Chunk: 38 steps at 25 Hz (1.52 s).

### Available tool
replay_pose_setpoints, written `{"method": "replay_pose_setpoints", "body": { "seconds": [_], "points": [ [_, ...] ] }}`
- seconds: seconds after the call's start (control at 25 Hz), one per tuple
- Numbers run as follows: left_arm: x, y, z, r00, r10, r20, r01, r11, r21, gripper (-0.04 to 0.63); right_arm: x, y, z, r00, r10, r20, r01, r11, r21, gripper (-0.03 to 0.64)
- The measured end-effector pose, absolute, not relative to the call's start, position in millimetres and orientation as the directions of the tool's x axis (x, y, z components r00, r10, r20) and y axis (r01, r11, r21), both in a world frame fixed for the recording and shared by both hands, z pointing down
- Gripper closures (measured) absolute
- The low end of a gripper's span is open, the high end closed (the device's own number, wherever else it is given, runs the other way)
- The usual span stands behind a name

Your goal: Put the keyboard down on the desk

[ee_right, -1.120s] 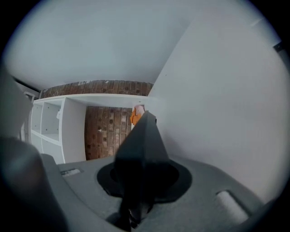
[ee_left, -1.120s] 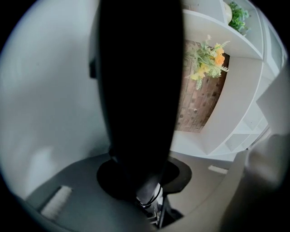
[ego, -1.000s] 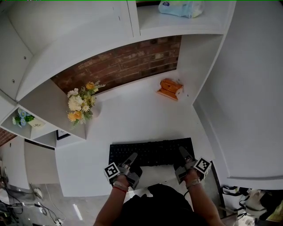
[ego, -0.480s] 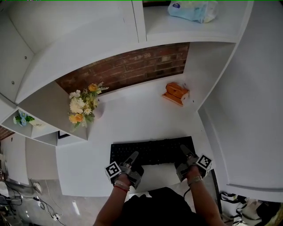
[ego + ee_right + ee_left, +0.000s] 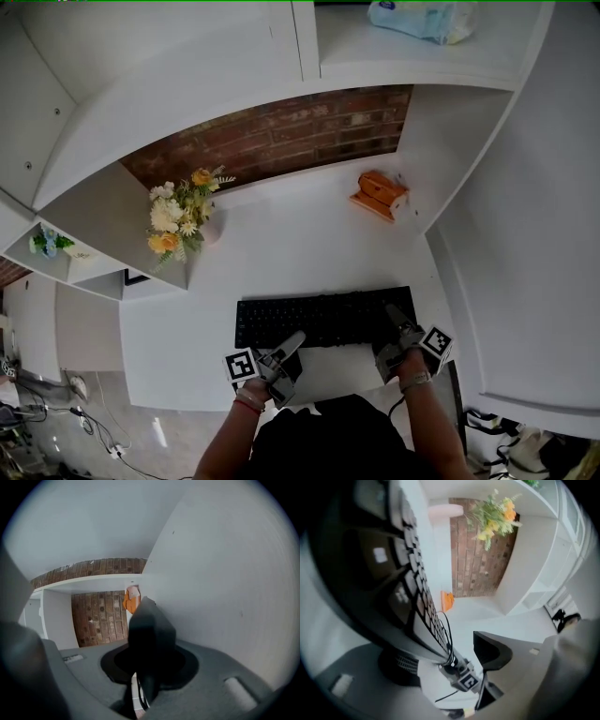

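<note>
Now that the left gripper [image 5: 294,341] has just been opening its jaws, they stand wide, with the left end of the flat black computer keyboard [image 5: 319,320] loose between them. The right gripper [image 5: 390,317] pinches the right end. The keyboard looks flat on the white desk top [image 5: 281,253], so I'd guess this is the letting-go step. Next, the right jaws need to open, then both back off.

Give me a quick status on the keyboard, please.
Left gripper just opened, keyboard edge between jaws, unclamped. Right gripper shut on keyboard. Keyboard on desk. Nothing in the way.
</note>
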State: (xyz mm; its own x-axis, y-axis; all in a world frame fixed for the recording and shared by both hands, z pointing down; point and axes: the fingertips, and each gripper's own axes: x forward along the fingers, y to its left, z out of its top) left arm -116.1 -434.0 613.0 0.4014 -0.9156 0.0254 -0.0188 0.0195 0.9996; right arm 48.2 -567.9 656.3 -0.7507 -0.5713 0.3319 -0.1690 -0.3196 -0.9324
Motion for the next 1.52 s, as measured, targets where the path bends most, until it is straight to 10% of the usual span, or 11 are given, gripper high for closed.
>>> {"method": "replay_pose_setpoints", "body": {
  "seconds": [0.24, 0.44, 0.68, 1.16, 1.52],
  "points": [
    [-76.1, -409.1, 622.9, 0.667, -0.719, 0.196, -0.298, -0.016, 0.955, 0.227, 49.9, -574.0, 658.2, -0.745, -0.575, 0.339, -0.180, -0.316, -0.932, 0.540],
    [-68.1, -398.9, 643.1, 0.677, -0.614, 0.407, -0.508, 0.011, 0.861, 0.401, 48.2, -572.6, 656.4, -0.747, -0.566, 0.349, -0.191, -0.319, -0.928, 0.538],
    [-70.1, -402.3, 645.3, 0.644, -0.641, 0.418, -0.498, 0.063, 0.865, 0.536, 48.8, -572.9, 656.7, -0.768, -0.545, 0.337, -0.204, -0.291, -0.935, 0.535],
    [-65.7, -407.9, 645.2, 0.601, -0.707, 0.373, -0.417, 0.120, 0.901, 0.565, 57.4, -543.9, 632.8, -0.880, -0.360, 0.310, -0.299, -0.087, -0.950, 0.394],
    [-63.0, -407.9, 656.4, 0.581, -0.719, 0.382, -0.349, 0.204, 0.915, 0.598, 74.0, -508.8, 634.6, -0.901, -0.233, 0.365, -0.383, 0.036, -0.923, 0.419]
  ]
}}
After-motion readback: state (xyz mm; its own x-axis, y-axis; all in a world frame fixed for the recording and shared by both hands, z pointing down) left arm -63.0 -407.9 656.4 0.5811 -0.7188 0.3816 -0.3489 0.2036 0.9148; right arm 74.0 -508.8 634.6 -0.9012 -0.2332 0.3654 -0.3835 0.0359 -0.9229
